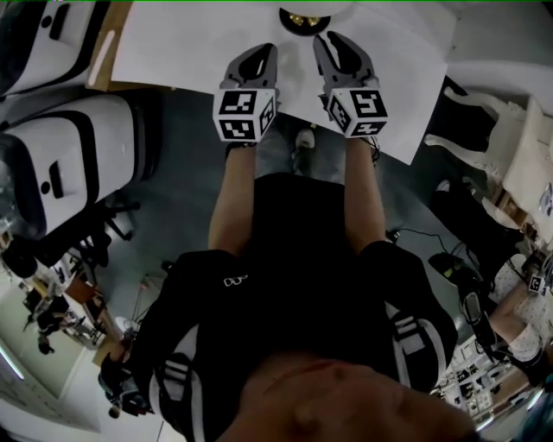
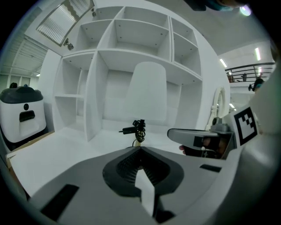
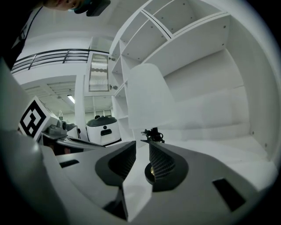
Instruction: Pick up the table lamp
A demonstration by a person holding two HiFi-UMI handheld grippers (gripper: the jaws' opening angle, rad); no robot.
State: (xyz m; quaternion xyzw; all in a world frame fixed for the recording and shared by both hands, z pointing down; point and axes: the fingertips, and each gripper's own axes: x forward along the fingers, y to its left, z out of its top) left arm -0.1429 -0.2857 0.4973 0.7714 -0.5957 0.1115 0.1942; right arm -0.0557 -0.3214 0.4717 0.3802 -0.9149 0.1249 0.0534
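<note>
In the head view, the table lamp [image 1: 304,17], a white fabric shade over a round black base with a brass centre, stands on the flat white table [image 1: 173,43]. It is straight ahead, between the left gripper [image 1: 263,53] and the right gripper [image 1: 327,41]. The right one seems slightly nearer, though the frame's top crops the lamp. In the left gripper view, the jaws are pressed together on nothing, and the shade rises dead ahead beyond their tips, in front of a white open shelf unit [image 2: 131,39]. In the right gripper view, the jaws stand parted and empty. The base shows low through their gap, so the lamp's upright axis lines up with that opening.
</note>
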